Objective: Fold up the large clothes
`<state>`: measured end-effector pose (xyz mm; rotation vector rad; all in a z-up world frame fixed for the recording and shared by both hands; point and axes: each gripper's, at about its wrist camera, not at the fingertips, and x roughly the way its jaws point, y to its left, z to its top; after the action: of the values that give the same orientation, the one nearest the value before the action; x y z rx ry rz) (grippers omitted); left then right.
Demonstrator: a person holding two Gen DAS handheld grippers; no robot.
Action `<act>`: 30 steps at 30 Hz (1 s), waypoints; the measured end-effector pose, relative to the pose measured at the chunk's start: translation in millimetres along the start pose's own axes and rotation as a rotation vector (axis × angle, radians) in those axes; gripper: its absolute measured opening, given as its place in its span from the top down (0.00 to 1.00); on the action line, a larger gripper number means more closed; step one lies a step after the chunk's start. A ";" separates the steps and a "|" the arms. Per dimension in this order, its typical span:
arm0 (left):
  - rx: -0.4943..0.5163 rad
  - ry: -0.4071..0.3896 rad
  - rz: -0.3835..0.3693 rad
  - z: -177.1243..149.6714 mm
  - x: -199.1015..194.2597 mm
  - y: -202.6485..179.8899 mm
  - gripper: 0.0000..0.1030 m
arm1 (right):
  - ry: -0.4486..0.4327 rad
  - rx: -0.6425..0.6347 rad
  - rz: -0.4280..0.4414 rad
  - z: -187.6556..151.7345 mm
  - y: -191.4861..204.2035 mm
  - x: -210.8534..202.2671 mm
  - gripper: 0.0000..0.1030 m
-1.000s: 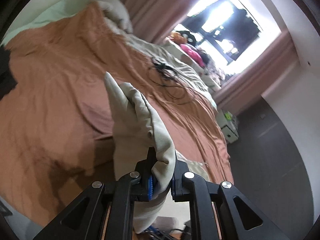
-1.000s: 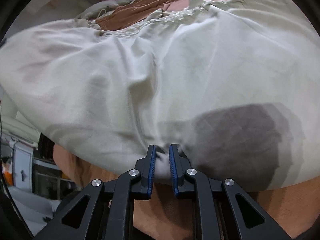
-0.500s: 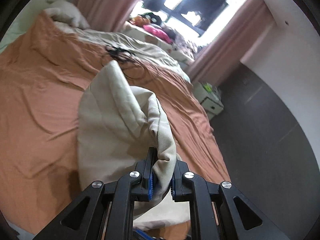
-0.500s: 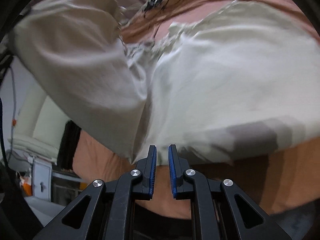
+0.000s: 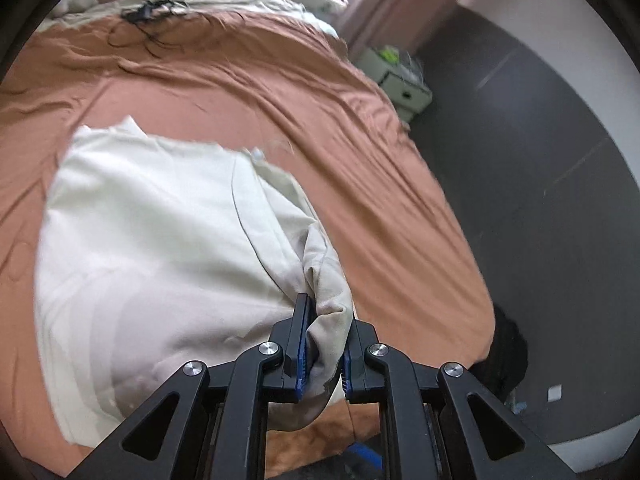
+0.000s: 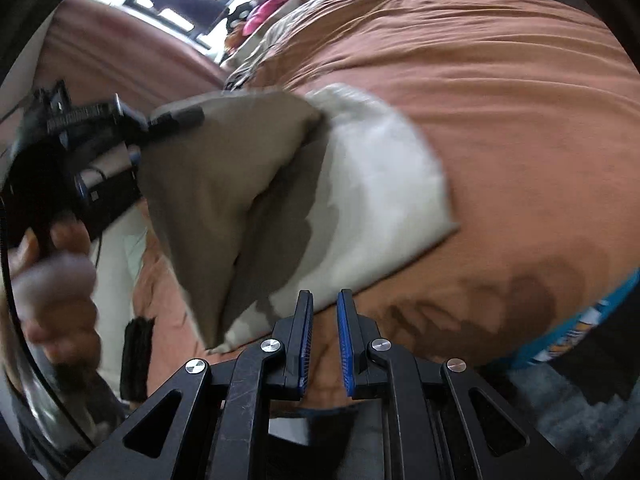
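Observation:
A large cream garment [image 5: 160, 240] lies partly folded on the orange-brown bed sheet [image 5: 280, 92]. My left gripper [image 5: 324, 320] is shut on a bunched corner of it, held just above the bed's near edge. In the right wrist view the same garment [image 6: 380, 184] lies on the sheet [image 6: 520, 120], with one flap lifted and shaded. The left gripper [image 6: 176, 118] pinches that flap at the upper left, carried by a person's hand [image 6: 56, 264]. My right gripper [image 6: 324, 296] is shut with nothing between its blue pads; the garment's near edge lies just left of its fingertips.
Black cables [image 5: 148, 12] lie on the far part of the bed. A pale drawer unit [image 5: 400, 84] stands beside the bed on the dark floor [image 5: 540, 200]. A black item [image 5: 508, 352] sits at the bed's corner. Blue patterned fabric [image 6: 580, 324] shows at the right.
My left gripper swung across and down with its corner, and the garment now lies spread over the bed. The right gripper had the garment's edge between its pads; now it is empty and drawn back.

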<state>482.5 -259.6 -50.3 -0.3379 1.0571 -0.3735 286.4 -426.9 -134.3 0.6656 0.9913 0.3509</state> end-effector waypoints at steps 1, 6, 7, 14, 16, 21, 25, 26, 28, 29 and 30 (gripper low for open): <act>0.007 0.014 -0.005 -2.7 5.3 -1.9 0.85 | -0.005 0.012 -0.008 1.5 -5.4 -2.9 0.86; -0.008 0.025 -0.123 -9.3 2.2 3.9 0.54 | -0.017 0.070 -0.020 15.1 -30.1 -12.8 0.60; -0.012 0.021 -0.158 -8.8 -3.1 5.2 0.44 | -0.017 0.076 -0.018 18.6 -32.0 -13.5 0.58; 0.013 -0.128 -0.110 -11.7 -61.4 29.1 0.21 | -0.007 0.032 0.011 39.9 -21.9 -9.7 0.33; 0.000 -0.161 -0.058 -14.0 -75.7 48.2 0.21 | 0.013 0.014 0.016 46.7 -17.0 -0.4 0.33; -0.080 -0.210 0.078 -16.7 -103.5 114.6 0.21 | 0.080 -0.034 0.024 59.3 -3.4 31.8 0.33; -0.147 -0.239 0.180 -26.3 -119.8 168.3 0.21 | 0.134 -0.073 0.000 67.9 8.9 61.2 0.33; -0.172 -0.234 0.203 -29.3 -121.0 181.6 0.21 | 0.145 -0.078 -0.002 69.2 11.7 67.2 0.33; -0.221 -0.219 0.221 -35.1 -121.6 205.0 0.21 | 0.164 -0.100 -0.012 71.2 18.1 78.5 0.33; -0.255 -0.210 0.227 -40.7 -120.2 219.7 0.21 | 0.171 -0.112 -0.022 71.7 21.6 82.4 0.33; -0.277 -0.202 0.234 -45.4 -118.6 230.0 0.21 | 0.177 -0.122 -0.029 72.9 24.8 87.4 0.33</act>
<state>420.9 -5.9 -80.5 -0.4823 0.9372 0.0189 394.4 -385.4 -147.6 0.5155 1.1371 0.4467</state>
